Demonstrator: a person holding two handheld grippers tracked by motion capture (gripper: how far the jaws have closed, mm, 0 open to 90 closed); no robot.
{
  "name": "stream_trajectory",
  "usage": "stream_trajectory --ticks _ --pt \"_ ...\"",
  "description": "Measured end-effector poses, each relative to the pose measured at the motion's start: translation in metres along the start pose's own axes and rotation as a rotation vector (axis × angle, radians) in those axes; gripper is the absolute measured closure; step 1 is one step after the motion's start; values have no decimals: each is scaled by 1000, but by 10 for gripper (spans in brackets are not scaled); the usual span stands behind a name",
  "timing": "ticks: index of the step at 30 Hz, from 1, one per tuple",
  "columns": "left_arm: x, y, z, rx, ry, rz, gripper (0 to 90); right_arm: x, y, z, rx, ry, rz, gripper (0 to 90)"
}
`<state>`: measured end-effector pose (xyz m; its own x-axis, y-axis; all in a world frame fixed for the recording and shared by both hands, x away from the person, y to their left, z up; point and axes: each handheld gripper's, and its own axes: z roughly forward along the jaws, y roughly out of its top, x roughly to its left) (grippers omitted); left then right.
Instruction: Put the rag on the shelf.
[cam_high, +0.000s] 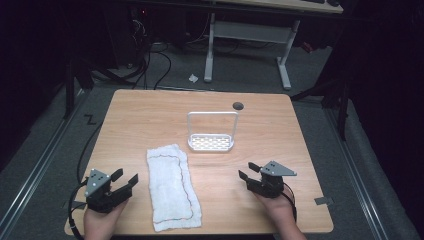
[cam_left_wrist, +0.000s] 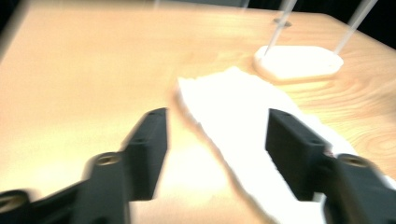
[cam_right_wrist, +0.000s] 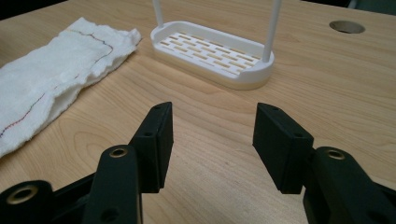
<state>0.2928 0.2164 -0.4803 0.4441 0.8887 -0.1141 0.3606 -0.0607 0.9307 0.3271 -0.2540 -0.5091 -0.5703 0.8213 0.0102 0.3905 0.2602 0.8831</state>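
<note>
Two hands enter from the near edge of the bench, each holding a gripper low over the wood. On the person's left, the left gripper sits near the front corner, its jaws spread apart with nothing between them; its own view, which is blurred, shows those black jaws gaping over bare wood and the near edge of the white cloth. From above, the cloth lies flat as a long strip running from the front edge toward the middle of the bench, with a thin coloured stitch line looping around its border; it lies just beside the left gripper, to its right, not touching it. Well apart on the other side, the right gripper hovers over bare wood with its jaws likewise wide and holding nothing, a grey three-cornered plate on top and a cable trailing back past the wrist. Its own view looks between the jaws at the white rack, a slotted oval tray with two thin upright posts, standing just past the far end of the cloth. In the high view the rack stands near the middle of the bench, its posts joined in a tall loop handle, with a round cable hole in the wood behind it.
</note>
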Motion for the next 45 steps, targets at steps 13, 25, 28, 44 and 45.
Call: stream_trajectory --ticks 13,25,28,44,45 --pt "13 -16 9 -4 -24 -92 385 1 0 9 22 1 -29 477" --pt "2 -21 21 102 -70 -77 452 4 1 14 38 13 -40 478" --pt "-13 -22 33 191 -92 -6 556 4 1 15 42 18 -44 478" --pt "-75 -40 59 420 -160 225 900 18 5 19 92 95 -37 772" --pt "-79 -41 58 426 -172 237 900 28 7 23 106 131 -45 829"
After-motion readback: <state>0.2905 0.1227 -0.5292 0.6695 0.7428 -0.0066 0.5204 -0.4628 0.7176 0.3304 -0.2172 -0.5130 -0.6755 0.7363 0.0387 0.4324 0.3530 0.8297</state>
